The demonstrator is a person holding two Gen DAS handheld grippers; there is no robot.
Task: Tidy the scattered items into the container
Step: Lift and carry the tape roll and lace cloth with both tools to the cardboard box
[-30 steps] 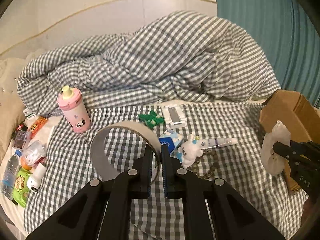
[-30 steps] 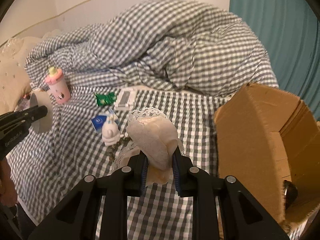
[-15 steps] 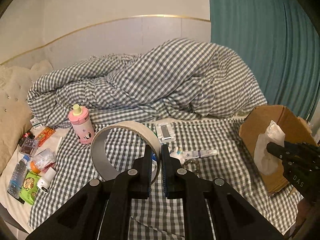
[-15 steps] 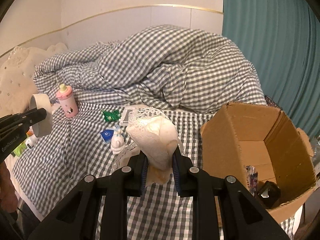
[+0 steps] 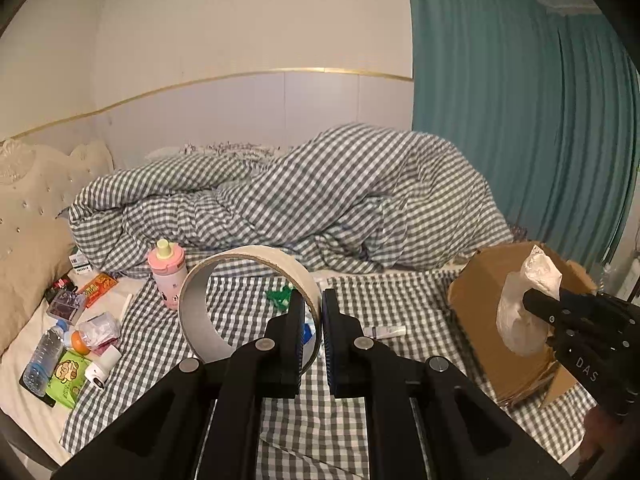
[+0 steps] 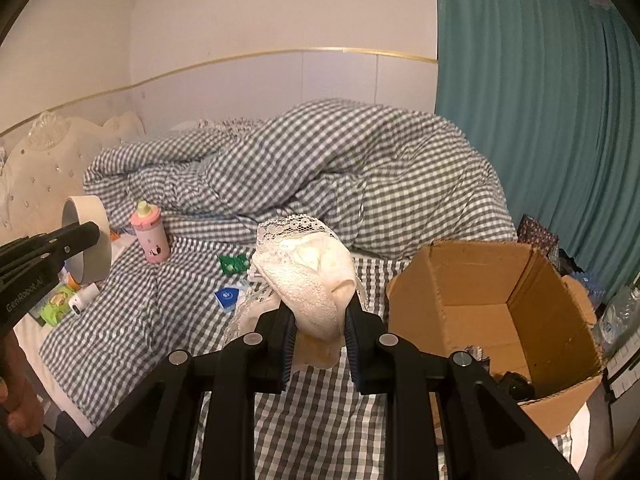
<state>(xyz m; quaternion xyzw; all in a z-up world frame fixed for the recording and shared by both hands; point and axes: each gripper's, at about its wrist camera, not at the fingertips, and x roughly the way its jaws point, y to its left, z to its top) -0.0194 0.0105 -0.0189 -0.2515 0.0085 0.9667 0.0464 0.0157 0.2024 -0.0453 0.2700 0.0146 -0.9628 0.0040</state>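
Bed (image 5: 360, 312): checked sheet, now seen from higher than before.
Left tongs (image 5: 311, 312): clamp tape roll (image 5: 248, 264), raised.
Right tongs (image 6: 320, 320): grip lace cloth (image 6: 316, 280), lifted.
Cardboard box (image 6: 532, 280): right, interior now visible.

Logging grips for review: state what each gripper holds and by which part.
Left gripper is shut on the tape roll, pinching its band at the right side. Right gripper is shut on the lacy cream cloth, clamped around its lower bunched part.

checked bed (image 5: 168, 344), heaped duvet (image 5: 304, 200), pink bottle (image 5: 167, 276), cardboard box (image 6: 500, 300), snack packets (image 5: 98, 284)
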